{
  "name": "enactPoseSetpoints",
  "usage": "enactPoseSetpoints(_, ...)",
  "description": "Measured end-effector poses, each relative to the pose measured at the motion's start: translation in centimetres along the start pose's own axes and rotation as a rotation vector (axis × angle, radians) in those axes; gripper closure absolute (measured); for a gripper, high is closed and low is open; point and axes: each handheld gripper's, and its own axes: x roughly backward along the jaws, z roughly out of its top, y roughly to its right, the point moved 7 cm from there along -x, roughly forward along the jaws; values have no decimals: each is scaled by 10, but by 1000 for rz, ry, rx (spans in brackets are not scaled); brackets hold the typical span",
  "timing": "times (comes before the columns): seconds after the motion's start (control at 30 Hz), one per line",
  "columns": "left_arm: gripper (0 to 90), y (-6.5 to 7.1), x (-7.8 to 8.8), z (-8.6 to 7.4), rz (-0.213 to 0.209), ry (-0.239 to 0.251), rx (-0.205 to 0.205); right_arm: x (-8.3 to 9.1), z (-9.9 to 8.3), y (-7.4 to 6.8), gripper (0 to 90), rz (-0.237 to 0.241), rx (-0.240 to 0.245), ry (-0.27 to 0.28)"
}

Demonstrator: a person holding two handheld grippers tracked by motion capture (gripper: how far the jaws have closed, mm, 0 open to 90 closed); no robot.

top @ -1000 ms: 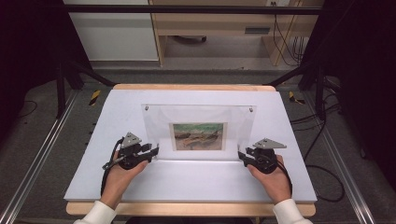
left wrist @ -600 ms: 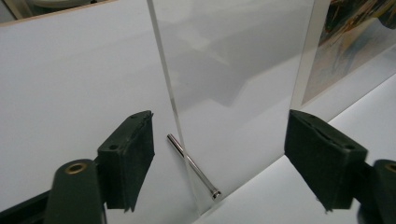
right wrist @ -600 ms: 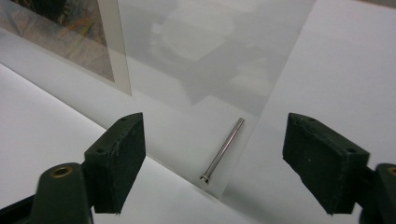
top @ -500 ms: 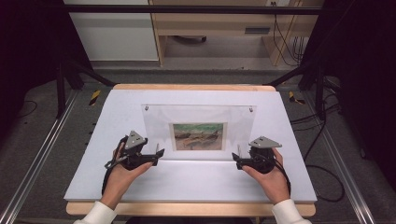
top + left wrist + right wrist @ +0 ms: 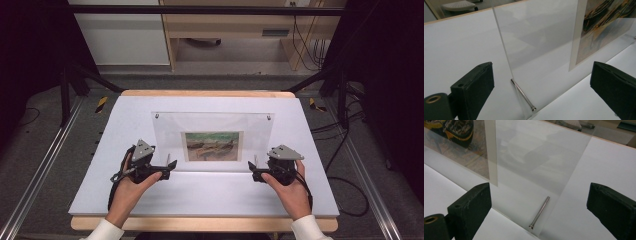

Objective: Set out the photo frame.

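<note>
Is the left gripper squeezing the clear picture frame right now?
No, the left gripper has its jaws spread wide, clear of the acrylic frame.

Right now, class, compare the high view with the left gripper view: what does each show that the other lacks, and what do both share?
High view alone: both hands, the left gripper and right gripper, open at the acrylic frame's lower corners, plus two top screws. Left gripper view alone: a metal standoff pin at the frame's base, seen close. Both: the clear frame, its painting print and the white tabletop.

Clear glossy acrylic frame [image 5: 212, 140] w/ shiny metal pins [image 5: 523, 94], matt white table [image 5: 200, 195].
</note>
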Motion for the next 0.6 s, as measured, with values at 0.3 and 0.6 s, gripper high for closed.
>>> enactPoseSetpoints(0.3,47,8,13,4,-8,14,-22,14,5,1,60,-14,-6,19)
enactPoseSetpoints(0.6,47,11,23,6,-12,24,-33,25,6,1,60,-16,-6,35)
